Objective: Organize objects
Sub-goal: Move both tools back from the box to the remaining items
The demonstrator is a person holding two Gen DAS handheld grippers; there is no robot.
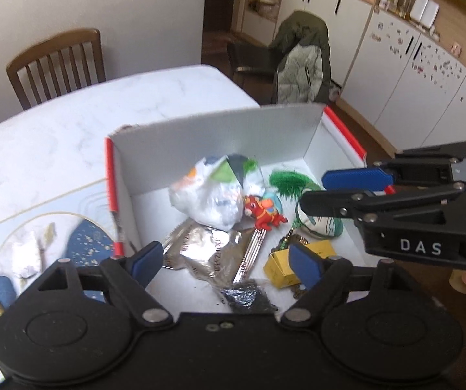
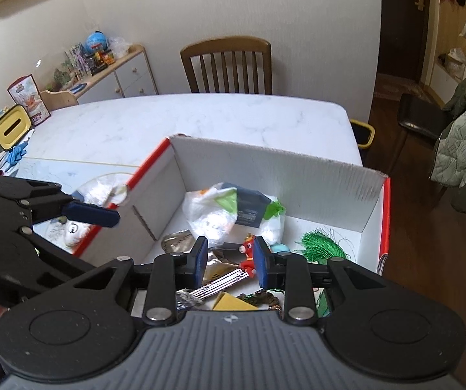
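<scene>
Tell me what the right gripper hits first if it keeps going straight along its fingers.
Probably the red toy figure, framed between the right gripper fingers inside the white box; the silvery strip under it is close, depth unclear.

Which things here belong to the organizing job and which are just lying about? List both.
Job:
- white box
- red toy figure
- plastic bag
- green tassel
- yellow carton
- foil packets
- left gripper, fingers apart
- right gripper, over the box

Lying about:
- wooden chair
- green jacket
- yellow tissue holder
</scene>
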